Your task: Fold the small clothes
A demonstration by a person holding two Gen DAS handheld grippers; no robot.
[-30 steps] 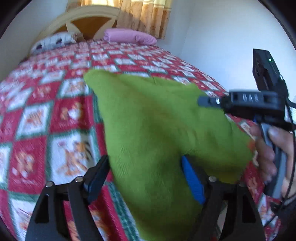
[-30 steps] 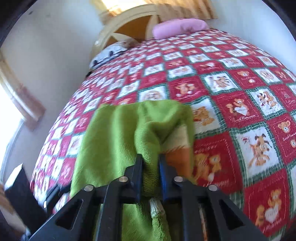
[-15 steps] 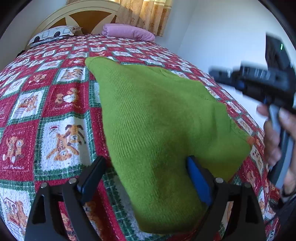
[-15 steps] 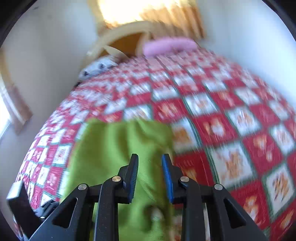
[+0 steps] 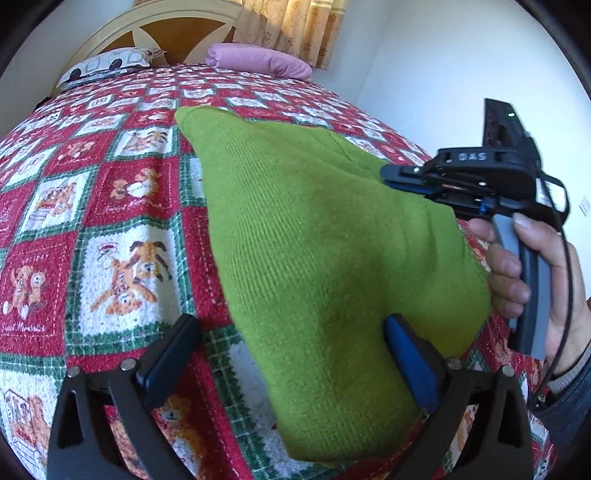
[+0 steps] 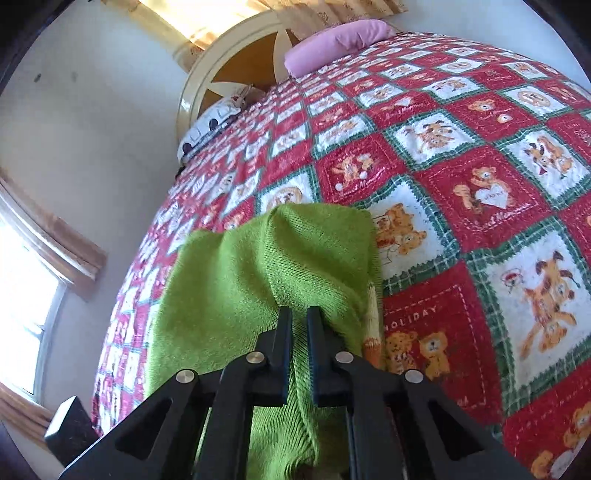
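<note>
A green knitted garment (image 5: 314, 240) lies spread on the patchwork bedspread (image 5: 122, 206). My left gripper (image 5: 286, 325) hovers over its near end. Its jaws are opening wide, the cloth lies between them, and neither pad presses on it. A hand (image 5: 517, 280) holds my right gripper (image 5: 399, 177) at the garment's right edge. In the right wrist view the right gripper (image 6: 298, 314) is closing its jaws on a raised ridge of the green garment (image 6: 240, 295), and the pads pinch the fold. An orange and cream trim (image 6: 371, 332) shows beside the fingers.
A pink pillow (image 5: 258, 64) and a patterned pillow (image 5: 107, 66) lie against the wooden headboard (image 5: 162, 33) at the far end. White walls flank the bed. A bright window (image 6: 22, 314) is at the left in the right wrist view.
The left jaws spread wider over the cloth. The right gripper let go of the green cloth and lifted, then came back down and pinched a fold of it.
</note>
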